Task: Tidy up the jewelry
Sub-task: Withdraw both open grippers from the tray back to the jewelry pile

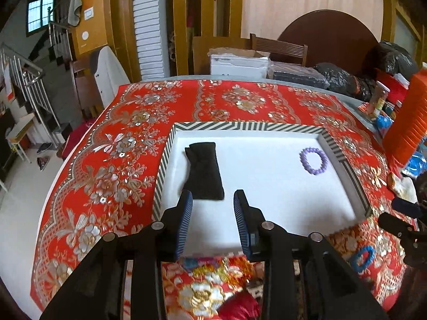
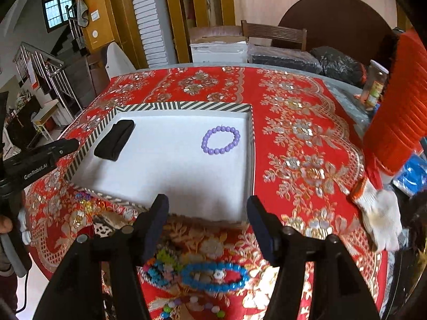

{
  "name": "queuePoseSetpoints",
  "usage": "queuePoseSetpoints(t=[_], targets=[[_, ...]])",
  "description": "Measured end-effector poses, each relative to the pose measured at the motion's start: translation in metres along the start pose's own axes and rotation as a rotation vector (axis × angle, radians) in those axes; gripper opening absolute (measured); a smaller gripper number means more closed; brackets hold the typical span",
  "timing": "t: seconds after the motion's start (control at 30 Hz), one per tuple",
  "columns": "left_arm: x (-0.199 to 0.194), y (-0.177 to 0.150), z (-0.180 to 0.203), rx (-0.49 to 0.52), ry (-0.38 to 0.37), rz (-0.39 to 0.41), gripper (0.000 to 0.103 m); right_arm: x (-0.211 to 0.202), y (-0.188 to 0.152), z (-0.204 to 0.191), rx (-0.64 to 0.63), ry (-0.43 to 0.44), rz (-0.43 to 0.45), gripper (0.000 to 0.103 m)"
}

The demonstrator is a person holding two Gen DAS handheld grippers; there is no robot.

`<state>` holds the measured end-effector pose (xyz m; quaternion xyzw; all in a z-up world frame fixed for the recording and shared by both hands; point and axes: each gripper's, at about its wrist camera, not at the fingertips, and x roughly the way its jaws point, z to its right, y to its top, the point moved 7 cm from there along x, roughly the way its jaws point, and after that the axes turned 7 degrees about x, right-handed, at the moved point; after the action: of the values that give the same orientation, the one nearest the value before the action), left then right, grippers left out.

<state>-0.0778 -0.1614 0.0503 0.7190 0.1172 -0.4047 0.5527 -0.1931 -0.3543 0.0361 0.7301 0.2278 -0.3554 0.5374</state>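
Both wrist views over shared tray (image 1: 293,127)

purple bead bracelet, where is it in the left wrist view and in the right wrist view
Left wrist view: purple bead bracelet lies right of centre in the striped tray, near its right wall.
Right wrist view: bracelet lies just above centre, in the tray's far right part.
Shared landmark: black pouch at the tray's left.

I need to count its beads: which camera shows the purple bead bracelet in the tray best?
The right wrist view: the purple bead bracelet lies sharp there, single beads distinct, on the white tray. The left wrist view shows it smaller, blurred, near the tray's right wall.
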Motion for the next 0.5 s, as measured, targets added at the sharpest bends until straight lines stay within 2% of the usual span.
queuePoseSetpoints(t=[0.5], targets=[[-0.030, -0.012, 0.028, 0.034, -0.017, 0.037, 0.026, -0.022, -0.018, 0.001, 0.006, 0.000, 0.018, 0.069]])
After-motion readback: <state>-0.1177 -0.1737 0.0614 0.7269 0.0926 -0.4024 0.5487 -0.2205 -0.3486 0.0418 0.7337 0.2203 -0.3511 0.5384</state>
